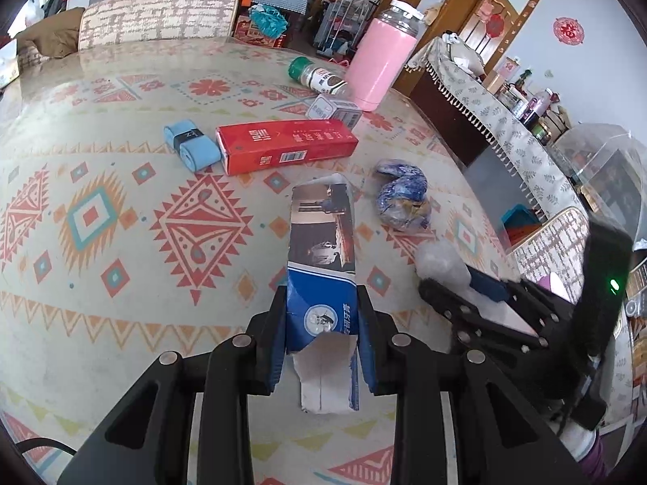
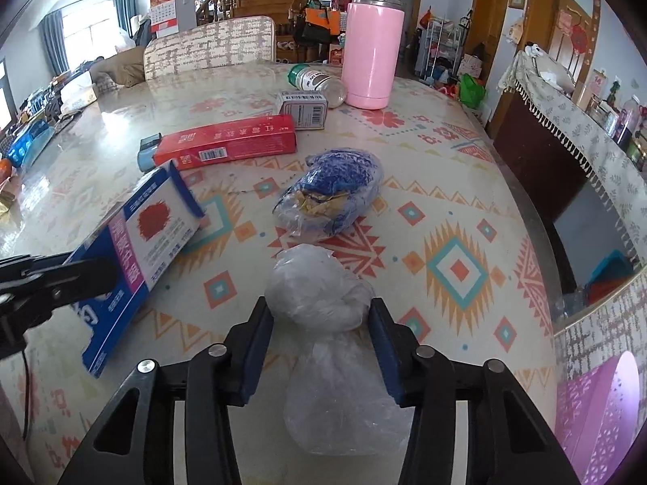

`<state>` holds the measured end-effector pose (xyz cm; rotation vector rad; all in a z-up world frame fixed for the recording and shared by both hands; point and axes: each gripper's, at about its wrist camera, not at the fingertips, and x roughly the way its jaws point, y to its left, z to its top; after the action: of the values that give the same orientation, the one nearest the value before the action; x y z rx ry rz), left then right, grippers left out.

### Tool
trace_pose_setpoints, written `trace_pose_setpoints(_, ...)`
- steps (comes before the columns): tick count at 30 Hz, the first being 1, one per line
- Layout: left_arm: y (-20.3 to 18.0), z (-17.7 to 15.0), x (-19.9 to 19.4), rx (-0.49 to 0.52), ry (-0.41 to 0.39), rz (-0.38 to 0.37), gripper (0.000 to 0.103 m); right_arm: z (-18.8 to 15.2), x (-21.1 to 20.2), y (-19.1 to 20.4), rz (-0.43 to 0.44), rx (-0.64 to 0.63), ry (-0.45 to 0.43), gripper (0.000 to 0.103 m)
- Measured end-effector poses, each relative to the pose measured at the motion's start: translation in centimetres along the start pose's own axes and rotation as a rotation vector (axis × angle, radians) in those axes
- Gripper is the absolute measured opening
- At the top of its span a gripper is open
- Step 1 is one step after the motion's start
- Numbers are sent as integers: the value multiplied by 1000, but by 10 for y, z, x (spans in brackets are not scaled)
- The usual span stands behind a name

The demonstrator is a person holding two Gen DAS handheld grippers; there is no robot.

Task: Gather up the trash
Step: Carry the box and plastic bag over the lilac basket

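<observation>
Both grippers [image 1: 323, 323] [image 2: 319, 335] grip trash above open tablecloth [image 2: 465, 210].

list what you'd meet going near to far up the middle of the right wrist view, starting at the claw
right claw shut on the clear plastic bag → crumpled blue bag → red box → small grey box → green-capped bottle lying on its side → pink flask → chair back

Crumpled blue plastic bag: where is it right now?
The crumpled blue plastic bag lies loose on the patterned tablecloth, centre in the right wrist view, between the long red cardboard box behind it and the clear plastic bag in the right gripper.
</observation>
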<state>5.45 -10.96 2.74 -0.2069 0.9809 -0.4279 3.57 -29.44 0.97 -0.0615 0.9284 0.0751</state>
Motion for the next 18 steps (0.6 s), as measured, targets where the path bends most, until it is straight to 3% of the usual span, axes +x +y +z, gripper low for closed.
trace_pose_setpoints(10, 8, 0, 3, -39, -6, -19, 33, -33, -35, 4, 60, 48, -9, 49)
trace_pose_setpoints(12, 7, 1, -1, -36, -19, -28, 27, -40, -44, 3, 71, 62, -13, 49)
trace_pose_setpoints(18, -2, 1, -18, -8, -89, -24, 27, -62, -71, -5, 112, 120, -29, 48)
